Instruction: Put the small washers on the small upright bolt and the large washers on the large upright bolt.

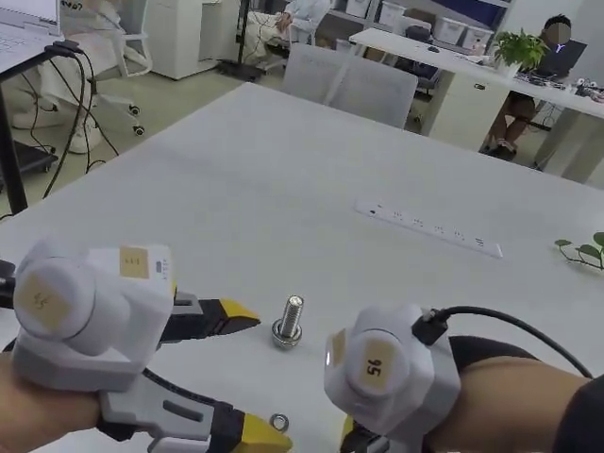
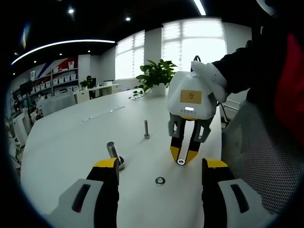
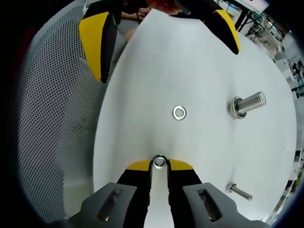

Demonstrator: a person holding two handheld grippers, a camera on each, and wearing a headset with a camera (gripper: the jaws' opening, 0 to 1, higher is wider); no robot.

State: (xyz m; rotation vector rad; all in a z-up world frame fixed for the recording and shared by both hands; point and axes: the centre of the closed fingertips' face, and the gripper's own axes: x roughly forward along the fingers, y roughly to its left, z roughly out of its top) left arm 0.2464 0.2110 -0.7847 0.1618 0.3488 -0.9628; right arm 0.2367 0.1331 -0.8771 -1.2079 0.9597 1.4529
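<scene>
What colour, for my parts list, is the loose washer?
Silver washer; best in right gripper view.

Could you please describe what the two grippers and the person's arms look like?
The left gripper and right gripper each have a rounded pale grey housing, black fingers with yellow tips and a tan sticker with dark markings. A black cable plugs into the right one. The arm behind it wears a dark sleeve.

A tan sticker (image 1: pixel 375 361) on the rear housing of the right gripper (image 2: pixel 183 159) seemingly reads 56. The stickers (image 1: pixel 133 261) on the left gripper (image 1: pixel 260 376) are illegible.
</scene>
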